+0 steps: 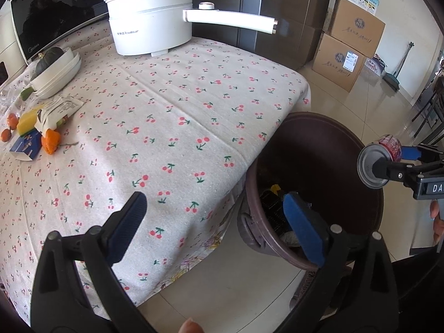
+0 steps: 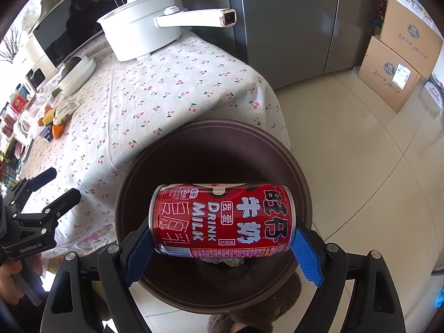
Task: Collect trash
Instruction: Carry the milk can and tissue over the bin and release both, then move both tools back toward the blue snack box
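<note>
Your right gripper [image 2: 222, 245] is clamped on a red milk can [image 2: 222, 220], one blue pad against each end, so the can lies sideways between the fingers. It hangs directly over the open mouth of the dark brown trash bin [image 2: 294, 161], which stands on the tiled floor just beside the near right corner of the table [image 1: 249, 88]. Some trash already lies at the bottom of the bin, partly hidden by the can.

Your left gripper [image 1: 219, 227] has its jaws wide apart with nothing between them. One finger sits over the cherry-print tablecloth [image 1: 172, 116] near the table's edge, the other over the bin's rim. From that side you see the can's silver end [image 1: 371, 163] facing you above the bin's far rim.

Farther along the left edge of the table lies a small heap: a blue carton [image 1: 26, 147], an orange wrapper [image 1: 50, 140], a yellow piece [image 1: 26, 122] and a crumpled white packet [image 1: 59, 111]. Behind it sits a stack of white bowls [image 1: 59, 75] with a dark green squash [image 1: 50, 59].

At the far edge stands a white electric pot [image 1: 151, 19] with its long handle pointing right, beside a microwave [image 1: 55, 16]. Beyond the table, cardboard boxes [image 1: 349, 41] are stacked on the floor against the wall.
</note>
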